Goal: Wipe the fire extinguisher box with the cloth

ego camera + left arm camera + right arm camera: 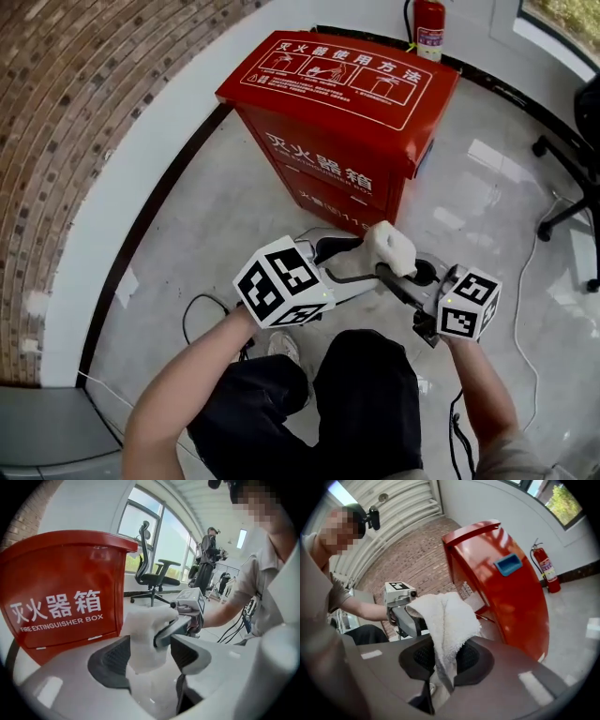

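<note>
The red fire extinguisher box point(337, 103) stands on the floor just ahead, lid shut; it fills the left of the left gripper view point(61, 592) and the middle of the right gripper view point(506, 588). A white cloth point(389, 246) is bunched where both grippers meet in front of the box. My right gripper point(386, 272) is shut on the cloth point(450, 620), which drapes over its jaws. My left gripper point(361, 267) has its jaws apart, with the cloth point(143, 634) and one grey finger of the right gripper point(171, 627) between them.
A red fire extinguisher point(429, 28) stands against the wall behind the box. A black office chair point(577, 178) is at the right. Cables point(202, 309) lie on the floor near my legs. Another person point(206, 562) stands far off by the windows.
</note>
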Demonstrator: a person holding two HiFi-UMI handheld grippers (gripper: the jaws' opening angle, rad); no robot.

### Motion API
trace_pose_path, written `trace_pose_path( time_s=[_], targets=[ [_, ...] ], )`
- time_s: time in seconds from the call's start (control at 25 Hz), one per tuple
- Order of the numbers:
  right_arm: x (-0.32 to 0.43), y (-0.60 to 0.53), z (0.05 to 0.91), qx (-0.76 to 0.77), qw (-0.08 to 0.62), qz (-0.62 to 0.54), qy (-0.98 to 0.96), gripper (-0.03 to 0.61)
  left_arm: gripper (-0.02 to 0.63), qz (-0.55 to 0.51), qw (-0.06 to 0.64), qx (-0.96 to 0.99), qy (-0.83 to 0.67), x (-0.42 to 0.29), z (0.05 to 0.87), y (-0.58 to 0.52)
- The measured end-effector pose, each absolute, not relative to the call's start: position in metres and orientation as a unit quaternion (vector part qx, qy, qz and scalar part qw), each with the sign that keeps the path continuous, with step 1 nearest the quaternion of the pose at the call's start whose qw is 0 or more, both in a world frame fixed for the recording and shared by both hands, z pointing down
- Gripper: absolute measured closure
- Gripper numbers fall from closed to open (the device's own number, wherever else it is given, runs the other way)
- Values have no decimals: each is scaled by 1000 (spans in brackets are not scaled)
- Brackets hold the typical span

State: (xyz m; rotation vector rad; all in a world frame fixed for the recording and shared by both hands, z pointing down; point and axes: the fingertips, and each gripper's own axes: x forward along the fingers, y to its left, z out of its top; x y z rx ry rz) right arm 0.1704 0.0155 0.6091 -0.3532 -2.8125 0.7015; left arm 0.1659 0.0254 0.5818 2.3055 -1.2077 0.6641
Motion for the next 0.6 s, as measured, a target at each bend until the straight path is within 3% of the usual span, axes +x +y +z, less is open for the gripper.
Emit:
trace_pose_path(
  time_s=[0.2, 0.28, 0.44, 0.6],
  targets=[
    [172, 25, 578, -149, 95, 140, -974, 489, 361, 213, 184, 864, -417, 170, 555, 17],
    [169, 22, 566, -144, 96, 91, -981, 489, 410, 191, 170, 867, -427, 166, 540, 12],
    [159, 15, 548, -126, 120, 15, -985, 486, 428, 182, 143, 869, -437, 157, 518, 4],
    [151, 1, 535, -78, 138, -16, -987, 470, 512, 170, 108, 858, -472, 149, 502, -10]
  ],
)
